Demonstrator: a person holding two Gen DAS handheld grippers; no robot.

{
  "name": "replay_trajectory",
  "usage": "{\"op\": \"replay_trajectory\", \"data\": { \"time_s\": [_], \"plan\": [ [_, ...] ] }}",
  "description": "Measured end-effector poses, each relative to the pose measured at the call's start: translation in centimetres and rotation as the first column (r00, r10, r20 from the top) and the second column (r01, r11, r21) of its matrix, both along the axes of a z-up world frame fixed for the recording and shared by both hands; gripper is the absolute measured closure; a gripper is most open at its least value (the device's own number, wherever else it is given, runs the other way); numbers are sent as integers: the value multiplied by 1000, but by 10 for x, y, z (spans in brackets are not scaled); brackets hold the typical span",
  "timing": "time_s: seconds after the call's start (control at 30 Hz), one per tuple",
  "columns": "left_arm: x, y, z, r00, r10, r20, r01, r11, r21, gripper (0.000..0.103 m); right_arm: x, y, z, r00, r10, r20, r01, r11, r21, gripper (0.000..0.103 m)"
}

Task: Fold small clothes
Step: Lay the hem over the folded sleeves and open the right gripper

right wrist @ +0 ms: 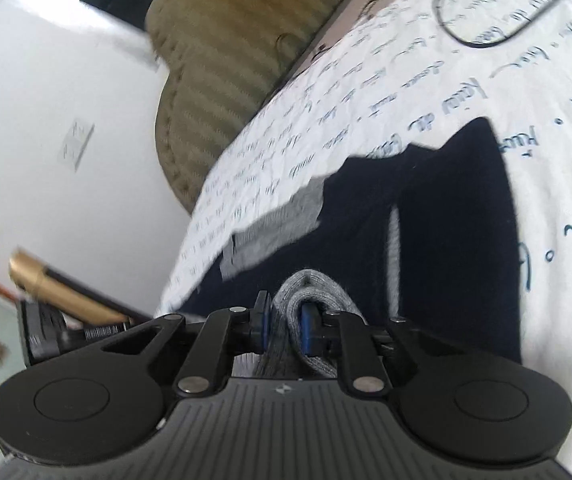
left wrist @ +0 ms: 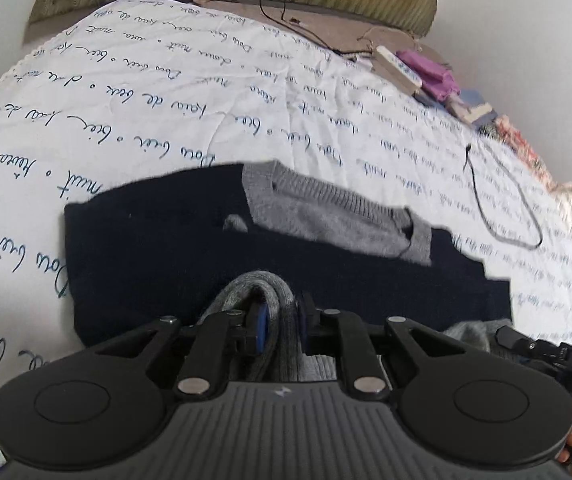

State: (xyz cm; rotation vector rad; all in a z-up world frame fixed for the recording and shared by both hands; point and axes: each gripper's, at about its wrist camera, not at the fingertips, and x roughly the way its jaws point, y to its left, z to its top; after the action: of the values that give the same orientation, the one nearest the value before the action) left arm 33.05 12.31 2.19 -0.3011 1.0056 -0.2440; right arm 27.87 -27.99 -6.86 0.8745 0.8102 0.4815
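- Both my grippers pinch grey knit fabric: left gripper and right gripper, jaws nearly closed on folds.
- Navy-and-grey garment lies mid-frame on the script-printed sheet.

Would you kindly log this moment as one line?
left gripper: shut on grey hem | right gripper: shut on grey hem | sweater: on bed
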Motion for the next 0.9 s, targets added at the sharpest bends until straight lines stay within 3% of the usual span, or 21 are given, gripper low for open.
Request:
{"op": "replay_trajectory", "data": {
  "time_s": [0.1, 0.2, 0.37, 0.5, 0.57, 0.67, 0.73, 0.8, 0.83, 0.9],
  "plan": [
    [11, 9, -3, 999, 47, -9, -47, 998, -46, 88, 7, -15, -12, 996, -83, -35, 86, 992, 90, 83],
    [24, 16, -14, 996, 75, -51, -80, 993, -89, 88, 15, -30, -34, 977, -166, -130, 193, 954, 228, 78],
    [26, 31, -22, 991, 93, -98, -111, 973, -204, 87, 14, -42, -46, 968, -198, -155, 243, 895, 374, 33],
    [30, 42, -19, 987, 106, -122, -136, 952, -275, 87, 14, -50, -28, 966, -239, -94, 257, 908, 332, 25],
    [34, 48, -22, 980, 132, -149, -175, 927, -332, 87, 16, -55, -22, 964, -255, -76, 266, 905, 333, 16],
    [39, 59, -31, 965, 179, -190, -244, 878, -412, 87, 8, -58, -3, 952, -305, -18, 300, 922, 244, 16],
    [39, 65, -38, 958, 191, -214, -270, 853, -447, 87, 3, -50, 17, 971, -218, 94, 203, 968, 149, 16],
    [37, 69, -41, 955, 189, -228, -277, 846, -455, 87, -3, -28, 32, 986, -22, 163, 10, 997, 76, 14],
    [37, 71, -42, 956, 188, -225, -274, 847, -456, 87, -5, -14, 37, 979, 101, 177, -110, 993, 45, 11],
    [36, 73, -40, 958, 188, -216, -269, 849, -454, 87, -8, 18, 38, 918, 360, 164, -362, 932, -17, 4]
  ]
}}
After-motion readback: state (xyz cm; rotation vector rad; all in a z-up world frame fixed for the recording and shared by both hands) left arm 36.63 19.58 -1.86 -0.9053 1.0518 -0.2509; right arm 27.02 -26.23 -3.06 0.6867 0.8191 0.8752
